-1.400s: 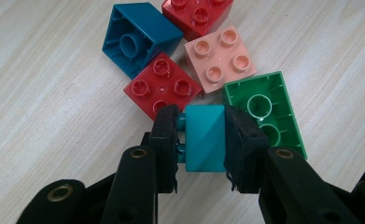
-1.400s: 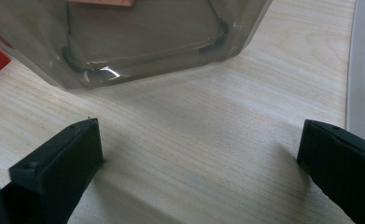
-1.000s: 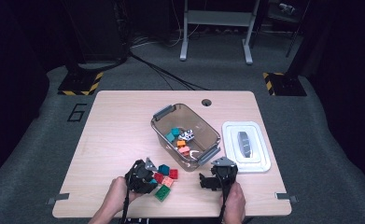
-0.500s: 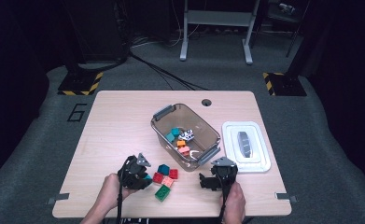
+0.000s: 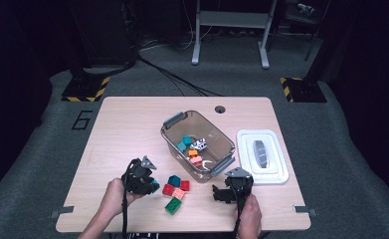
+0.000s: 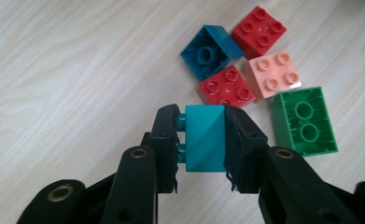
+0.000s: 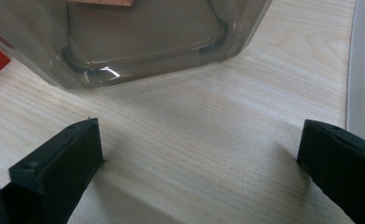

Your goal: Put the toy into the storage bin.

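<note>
**K:** Near the front edge of the table (image 5: 132, 119), left gripper (image 5: 143, 175) is clamped on a teal brick (image 6: 205, 137). Left gripper view has both pads pressed on its sides, studs facing the left jaw, brick lifted clear of the wood.

**M:** High view agree?

**K:** Barely. It shows a sliver of teal at the jaws. But it places the loose pile just right of that gripper: 2 red bricks (image 6: 256, 30), 1 blue brick (image 6: 209, 51), 1 pink brick (image 6: 272, 74), 1 green brick (image 6: 304, 121). Close view adds that blue and green lie underside up.

**M:** Right gripper (image 5: 221, 193)?

**K:** Spread wide, nothing between the jaws. Its own view looks at bare wood and the corner of the clear bin (image 7: 171, 42). High view shows more bricks in that bin, white lid (image 5: 276, 167) beside it.
</note>
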`<act>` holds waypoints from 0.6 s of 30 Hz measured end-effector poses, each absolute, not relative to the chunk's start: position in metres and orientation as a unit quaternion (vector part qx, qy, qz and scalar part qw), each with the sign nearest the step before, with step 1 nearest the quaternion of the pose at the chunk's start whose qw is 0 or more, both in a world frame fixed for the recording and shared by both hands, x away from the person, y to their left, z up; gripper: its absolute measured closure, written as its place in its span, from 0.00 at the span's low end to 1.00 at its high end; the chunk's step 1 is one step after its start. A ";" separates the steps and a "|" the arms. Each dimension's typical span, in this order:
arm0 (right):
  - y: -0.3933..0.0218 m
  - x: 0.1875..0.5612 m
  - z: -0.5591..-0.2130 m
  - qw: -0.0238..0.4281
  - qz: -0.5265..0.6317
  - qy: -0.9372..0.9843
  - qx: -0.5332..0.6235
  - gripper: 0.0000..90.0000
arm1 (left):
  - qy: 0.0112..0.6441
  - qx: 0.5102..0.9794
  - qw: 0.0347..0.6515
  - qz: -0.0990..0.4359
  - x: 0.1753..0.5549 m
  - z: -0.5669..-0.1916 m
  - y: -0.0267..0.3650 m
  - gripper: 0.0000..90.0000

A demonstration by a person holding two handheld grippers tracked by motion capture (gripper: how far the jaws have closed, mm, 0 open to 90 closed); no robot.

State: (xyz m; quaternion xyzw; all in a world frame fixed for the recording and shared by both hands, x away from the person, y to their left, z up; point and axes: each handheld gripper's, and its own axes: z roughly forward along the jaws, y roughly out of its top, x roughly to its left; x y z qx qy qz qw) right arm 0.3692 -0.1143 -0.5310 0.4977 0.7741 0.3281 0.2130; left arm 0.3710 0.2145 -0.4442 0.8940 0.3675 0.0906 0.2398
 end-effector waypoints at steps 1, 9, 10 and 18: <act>-0.114 0.369 -0.531 0.212 0.329 0.775 0.497 0.00 | 0.370 0.893 0.240 0.092 0.373 -0.443 0.216 0.75; -0.114 0.369 -0.531 0.211 0.329 0.775 0.497 0.00 | 0.383 0.888 0.236 0.098 0.388 -0.434 0.227 0.75; -0.114 0.369 -0.531 0.213 0.328 0.774 0.498 0.00 | 0.382 0.888 0.234 0.100 0.390 -0.432 0.227 0.75; -0.114 0.369 -0.531 0.211 0.329 0.775 0.497 0.00 | 0.389 0.884 0.237 0.110 0.404 -0.418 0.230 0.75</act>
